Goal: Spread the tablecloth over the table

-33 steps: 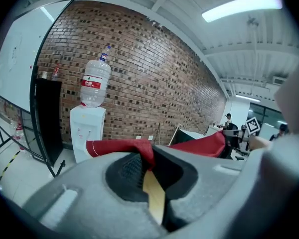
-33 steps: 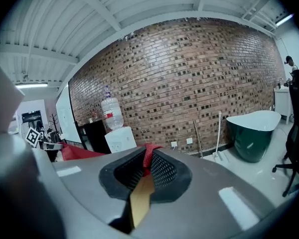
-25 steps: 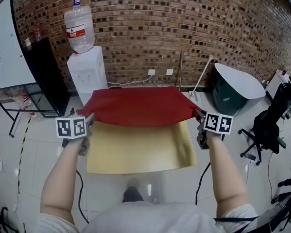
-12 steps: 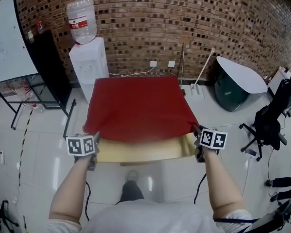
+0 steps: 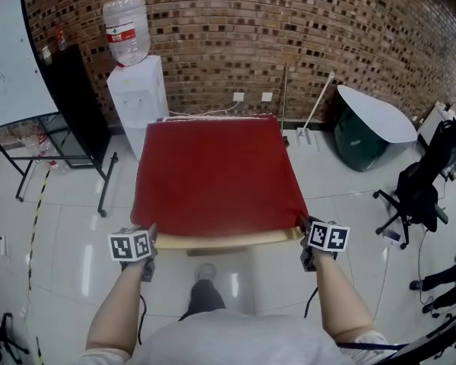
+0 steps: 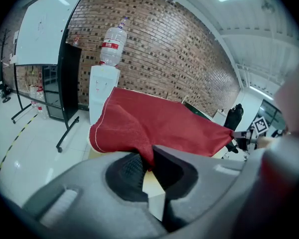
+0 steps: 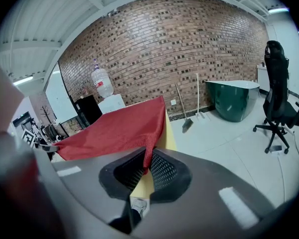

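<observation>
Now, on the left, the left tongs (image 5: pixel 150 236) are clenched on the near left corner of the red tablecloth (image 5: pixel 216 177). The left gripper view shows the fabric pinched between the dark pads (image 6: pixel 124 171), with the corner bunched just above them. A second ago the cloth was held higher and covered only the far part of the yellow tabletop (image 5: pixel 228 239), leaving a broad bare area in front. Since then both hands have come down and back toward the person, and the cloth now lies flat across nearly the whole surface. It reaches to about the far edge, near the water dispenser (image 5: pixel 137 101), and only a narrow yellow strip is bare along the near side. On the right, the right tongs (image 5: pixel 304 228) likewise grip the near right corner, a thin fold of red caught between their pads (image 7: pixel 162 171). The near hem looks taut and fairly straight between the two corners. Judging from this, the spread is almost done. What remains is likely a short further pull to bring the hem over the near edge, then letting go of both corners evenly so the cloth does not skew.
</observation>
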Available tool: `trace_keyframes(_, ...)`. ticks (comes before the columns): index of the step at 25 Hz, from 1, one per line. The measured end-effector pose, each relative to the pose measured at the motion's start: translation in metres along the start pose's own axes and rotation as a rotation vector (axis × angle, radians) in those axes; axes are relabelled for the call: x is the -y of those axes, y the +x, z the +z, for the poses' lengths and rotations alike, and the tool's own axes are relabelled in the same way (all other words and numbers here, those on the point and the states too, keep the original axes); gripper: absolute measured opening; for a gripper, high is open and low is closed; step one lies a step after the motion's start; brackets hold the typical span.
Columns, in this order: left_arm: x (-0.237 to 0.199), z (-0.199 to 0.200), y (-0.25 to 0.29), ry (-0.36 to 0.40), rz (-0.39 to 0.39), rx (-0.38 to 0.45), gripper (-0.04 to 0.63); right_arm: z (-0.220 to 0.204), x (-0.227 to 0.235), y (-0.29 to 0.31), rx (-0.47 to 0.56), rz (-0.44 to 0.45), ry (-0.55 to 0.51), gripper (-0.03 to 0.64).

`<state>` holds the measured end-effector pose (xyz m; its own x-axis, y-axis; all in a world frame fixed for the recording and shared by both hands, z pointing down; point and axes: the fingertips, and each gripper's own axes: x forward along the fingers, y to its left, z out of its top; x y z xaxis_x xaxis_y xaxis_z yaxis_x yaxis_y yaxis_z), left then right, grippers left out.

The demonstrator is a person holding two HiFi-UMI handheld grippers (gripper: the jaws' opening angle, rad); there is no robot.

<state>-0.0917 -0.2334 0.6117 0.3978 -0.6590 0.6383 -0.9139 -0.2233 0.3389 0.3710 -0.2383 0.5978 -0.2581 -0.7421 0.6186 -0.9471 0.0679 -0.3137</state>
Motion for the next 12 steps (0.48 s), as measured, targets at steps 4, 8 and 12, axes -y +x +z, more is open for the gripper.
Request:
trace_keyframes(4,-0.001,-0.014,-0.003,-0.022,-0.010,0.002,0.008,-0.023,0.007,-0.002,0.002,-0.018,0.059,0.014)
trace_keyframes(8,0.004,-0.029,-0.009,-0.027,-0.033,-0.001,0.008,-0.036,0.016,-0.004,-0.011,-0.029,0.074,0.014)
trace_keyframes(12,0.003,-0.048,-0.006,-0.037,-0.026,-0.032,0.008,-0.047,0.022,-0.003,-0.037,-0.045,0.037,0.014)
